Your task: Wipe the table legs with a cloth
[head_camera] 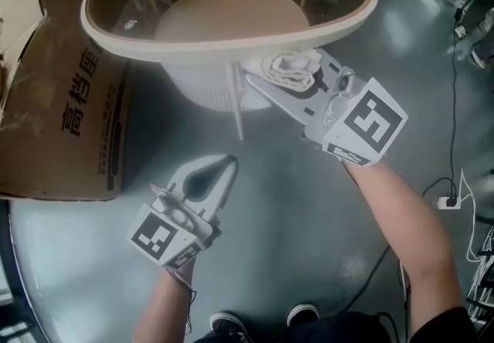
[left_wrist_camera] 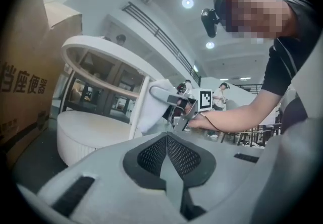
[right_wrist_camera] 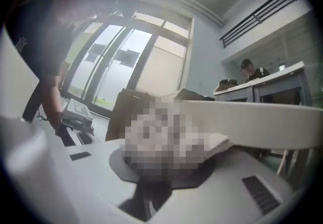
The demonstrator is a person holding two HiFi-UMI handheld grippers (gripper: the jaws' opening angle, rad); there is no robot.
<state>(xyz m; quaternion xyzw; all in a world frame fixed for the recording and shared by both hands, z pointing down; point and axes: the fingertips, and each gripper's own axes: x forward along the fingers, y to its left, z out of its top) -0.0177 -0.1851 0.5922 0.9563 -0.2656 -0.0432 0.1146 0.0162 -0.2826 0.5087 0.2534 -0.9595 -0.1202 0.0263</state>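
Head view: the right gripper pinches a bunched white cloth under the table rim, just beside a thin white leg. The left gripper hangs over the grey floor near the leg's foot, its jaws pressed together on nothing. As I judge it, the leg is slim and smooth, so the wad could slip off its side and wipe air, or a hard jaw tip could scrape the finish. The tabletop is an oval with a rounded cream rim. A brown cardboard box stands to the left.

Left gripper view: the left gripper has its dark, mesh-textured pads meeting, with nothing between them. Beyond, the cloth seems to lie against the upright leg, held there by the right gripper.

Right gripper view: the right gripper is closed on the soft, folded cloth, right under the rim. A weak bite on such limp fabric could let it drop
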